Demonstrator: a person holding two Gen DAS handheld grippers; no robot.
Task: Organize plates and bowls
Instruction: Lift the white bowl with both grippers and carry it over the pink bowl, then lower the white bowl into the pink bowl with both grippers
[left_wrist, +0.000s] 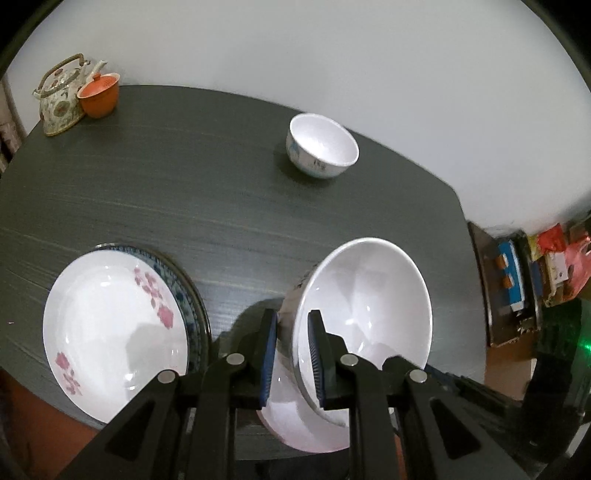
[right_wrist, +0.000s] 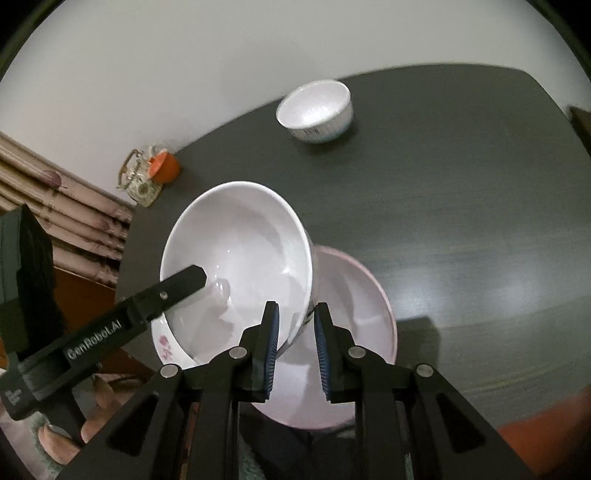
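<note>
two wrist views look down on a dark grey worktop (left_wrist: 221, 192) against a pale wall.

a large white bowl (left_wrist: 364, 306) is held between both grippers, tilted, above a pinkish-white plate (right_wrist: 354, 295) that lies at 6 o'clock near the front edge. the left gripper (left_wrist: 293, 354) is nearly closed, pinching the bowl's rim with one blue pad inside and one outside. the right gripper (right_wrist: 295, 347) is likewise nearly closed on the opposite rim, wall between its pads. in the right view the left gripper's black finger reaches over the rim at 9 o'clock.

a smaller white bowl (left_wrist: 322, 146) with blue markings on its side stands upright and alone at 12 o'clock, well apart from the held one. at 8 o'clock in the left view a white plate with pink flowers (left_wrist: 110, 325) rests on a blue-patterned plate (left_wrist: 186, 291). at 10 o'clock, in the far corner, a floral teapot (left_wrist: 59, 99) touches an orange lidded cup (left_wrist: 99, 94).

every bowl and plate that shows its inside is empty; i cannot tell what the teapot or the cup holds.

the bowl looks like glazed ceramic or hard melamine: stiff, smooth, probably slippery, and liable to chip if knocked. it probably has some weight, so a grip on opposite sides of the rim suits it; a single pinch might let it swing. it should be set down gently and level.
</note>
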